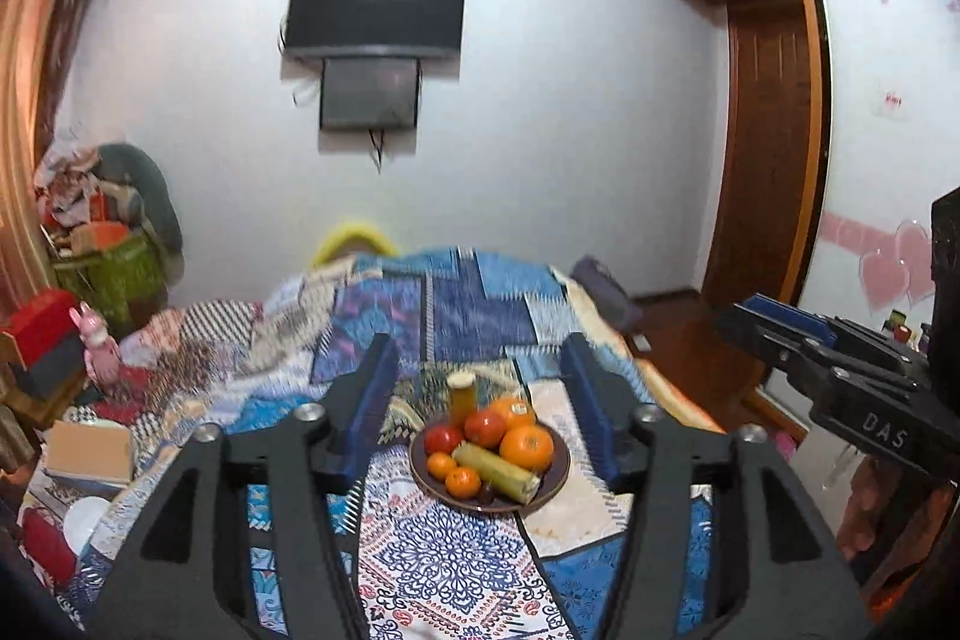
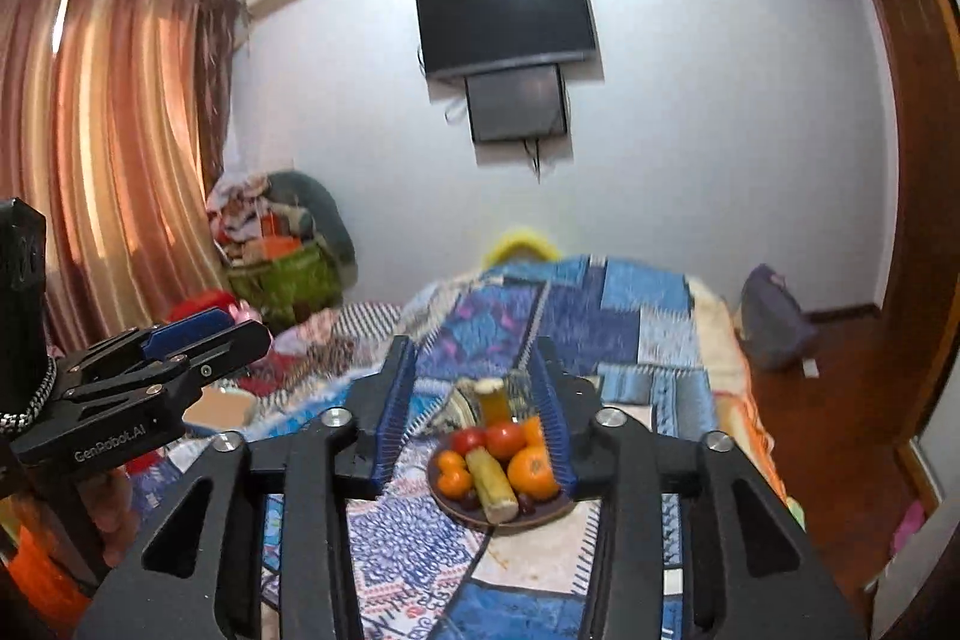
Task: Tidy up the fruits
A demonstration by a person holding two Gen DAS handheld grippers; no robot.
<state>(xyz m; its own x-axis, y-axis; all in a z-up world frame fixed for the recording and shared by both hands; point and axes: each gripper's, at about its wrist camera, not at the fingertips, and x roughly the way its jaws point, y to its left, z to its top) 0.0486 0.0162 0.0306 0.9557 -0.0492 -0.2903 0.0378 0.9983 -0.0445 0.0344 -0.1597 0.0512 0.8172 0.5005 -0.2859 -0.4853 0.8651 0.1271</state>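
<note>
A dark plate (image 1: 555, 484) of fruit sits on the patterned bedspread. It holds a big orange (image 1: 526, 447), small tangerines (image 1: 462, 481), red tomatoes or apples (image 1: 485, 427) and a pale green stalk piece (image 1: 497, 471). A jar of yellow liquid (image 1: 462, 393) stands just behind it. My left gripper (image 1: 480, 358) is open and empty, above and short of the plate. My right gripper (image 2: 474, 361) is open and empty; the plate (image 2: 474, 511) lies ahead between its fingers. The right finger (image 2: 555, 430) hides the plate's right rim.
The bed (image 1: 456, 304) fills the middle. Clutter, boxes and a pink toy (image 1: 99, 346) lie at the left. A basket of clothes (image 2: 282, 250) stands by the curtain. A TV (image 1: 375, 10) hangs on the far wall. Wooden floor and wardrobe (image 1: 774, 148) are at the right.
</note>
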